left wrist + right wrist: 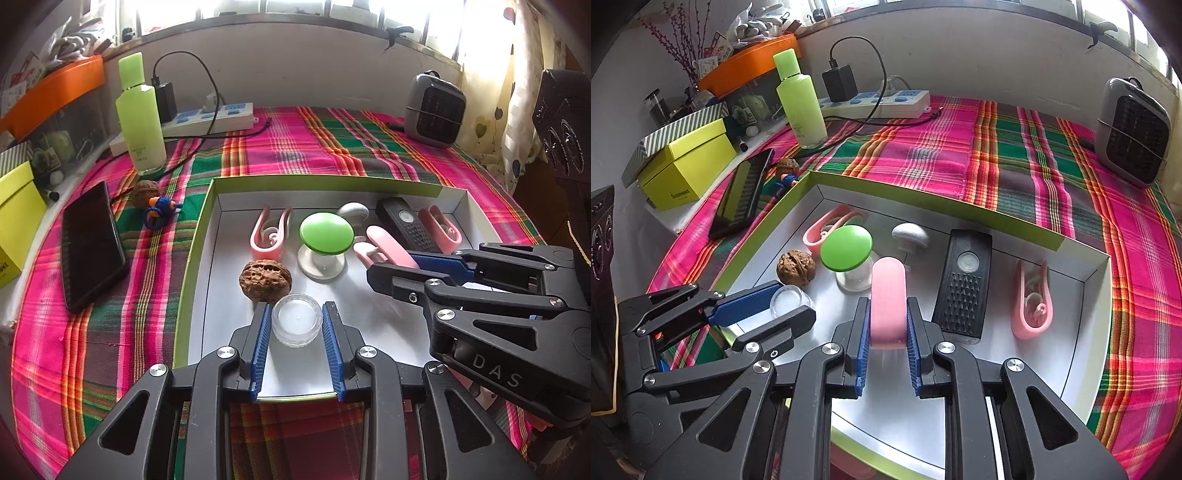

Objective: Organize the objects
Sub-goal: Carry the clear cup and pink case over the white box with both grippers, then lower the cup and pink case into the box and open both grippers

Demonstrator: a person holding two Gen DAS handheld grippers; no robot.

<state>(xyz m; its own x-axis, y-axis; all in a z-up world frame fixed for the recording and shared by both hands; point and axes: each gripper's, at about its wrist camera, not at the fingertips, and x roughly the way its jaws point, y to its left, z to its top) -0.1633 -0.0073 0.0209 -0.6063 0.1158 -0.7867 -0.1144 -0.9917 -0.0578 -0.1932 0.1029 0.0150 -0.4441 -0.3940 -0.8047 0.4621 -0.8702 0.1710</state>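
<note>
Over the box (pixel 454 199), each tool gripped an item, left tool (pixel 295 325) a clear jar (pixel 296 322), right tool (pixel 888 328) a pink clip (pixel 888 295); a walnut charm (pixel 147 192) lay outside on the worktop (pixel 295 147).

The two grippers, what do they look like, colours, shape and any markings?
Both the left gripper and the right gripper are matte black plastic linkages with triangular cut-outs and round silver pivot screws. Each has two straight fingers lined with ribbed blue pads. The right gripper's body carries the raised letters DAS. No cables or sleeves show.
</note>
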